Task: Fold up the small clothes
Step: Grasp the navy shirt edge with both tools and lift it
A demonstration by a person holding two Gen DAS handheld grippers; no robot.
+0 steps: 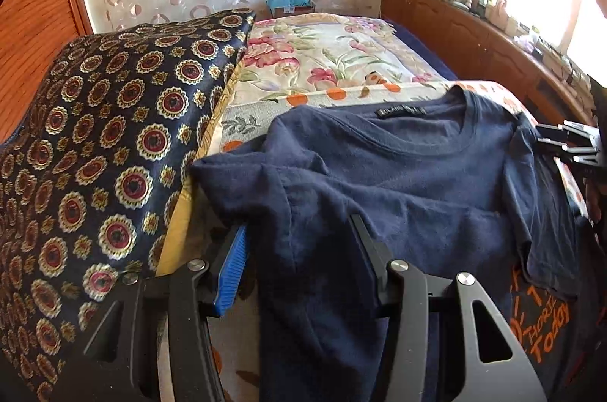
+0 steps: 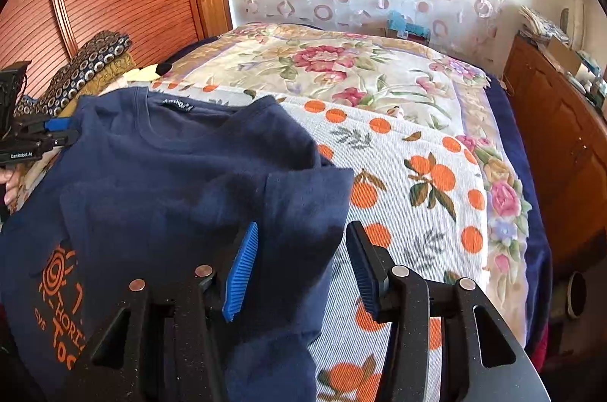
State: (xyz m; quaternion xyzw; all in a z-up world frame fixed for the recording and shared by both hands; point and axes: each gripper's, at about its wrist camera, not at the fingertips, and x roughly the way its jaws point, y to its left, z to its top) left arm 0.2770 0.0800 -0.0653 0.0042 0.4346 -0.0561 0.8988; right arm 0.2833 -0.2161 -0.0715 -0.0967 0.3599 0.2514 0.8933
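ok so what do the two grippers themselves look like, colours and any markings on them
Both are matte black metal linkages with silver round pivot pins. The right gripper has two fingers lined with ribbed blue pads. The left gripper shows one blue ribbed pad; its other finger looks black from here. In the right wrist view, its body carries white lettering reading CenRobot.AI.

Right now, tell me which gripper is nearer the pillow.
Left. The left gripper is right beside the pillow; the right gripper is across the shirt, at its far side.
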